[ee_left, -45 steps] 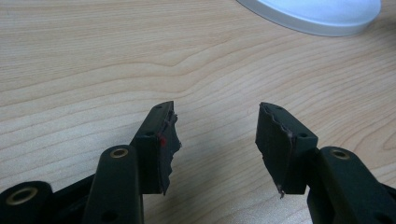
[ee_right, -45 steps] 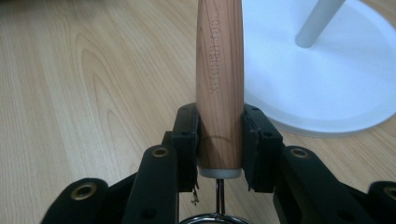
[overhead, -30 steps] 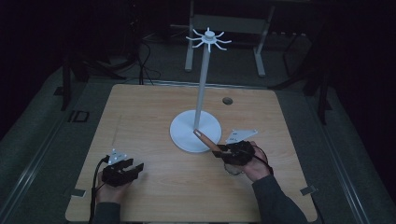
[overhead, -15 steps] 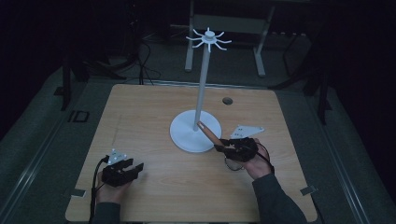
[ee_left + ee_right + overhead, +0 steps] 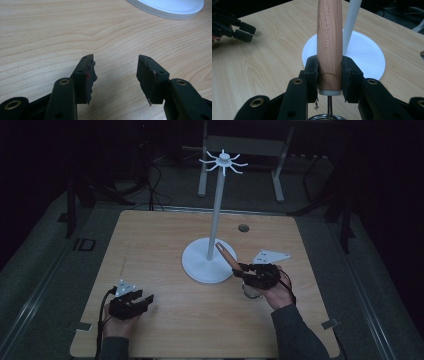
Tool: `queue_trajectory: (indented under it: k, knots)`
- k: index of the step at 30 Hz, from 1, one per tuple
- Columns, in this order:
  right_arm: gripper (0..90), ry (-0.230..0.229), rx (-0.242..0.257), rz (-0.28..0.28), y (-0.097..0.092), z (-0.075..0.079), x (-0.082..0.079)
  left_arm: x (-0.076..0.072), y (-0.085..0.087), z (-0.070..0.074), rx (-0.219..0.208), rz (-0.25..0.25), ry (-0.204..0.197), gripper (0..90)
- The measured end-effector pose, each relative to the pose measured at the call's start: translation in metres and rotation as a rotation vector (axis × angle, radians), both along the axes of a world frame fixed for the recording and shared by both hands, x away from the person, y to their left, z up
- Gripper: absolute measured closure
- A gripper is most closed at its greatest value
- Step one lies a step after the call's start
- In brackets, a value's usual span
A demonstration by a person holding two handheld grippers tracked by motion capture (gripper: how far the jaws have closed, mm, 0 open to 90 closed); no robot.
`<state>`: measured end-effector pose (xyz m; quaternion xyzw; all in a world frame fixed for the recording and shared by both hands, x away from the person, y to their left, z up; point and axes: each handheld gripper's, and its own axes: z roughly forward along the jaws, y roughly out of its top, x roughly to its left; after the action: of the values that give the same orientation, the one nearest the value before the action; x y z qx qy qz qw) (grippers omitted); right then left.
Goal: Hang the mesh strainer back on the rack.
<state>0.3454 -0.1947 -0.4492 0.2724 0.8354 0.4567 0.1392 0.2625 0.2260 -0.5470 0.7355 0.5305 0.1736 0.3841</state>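
Right gripper view: wooden handle point(image 5: 329, 45) clamped between jaws.

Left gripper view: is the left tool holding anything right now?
No. The left tool stands open, with only bare wooden table showing in the gap between its jaws.

Pale, matt wood-grain table point(image 5: 50, 30); smooth white stand base point(image 5: 367, 57); a smooth wooden handle point(image 5: 329, 45) with engraved lettering; matt black jaws.
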Motion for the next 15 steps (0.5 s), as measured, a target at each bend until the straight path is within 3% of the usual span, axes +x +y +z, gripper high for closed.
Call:
queue_trajectory:
  k: [15]
  knots:
    - [69.3, -0.030, 0.054, -0.044, -0.007, 0.011, 0.001, 0.000, 0.000, 0.000, 0.000, -0.001, 0.000, 48.2]
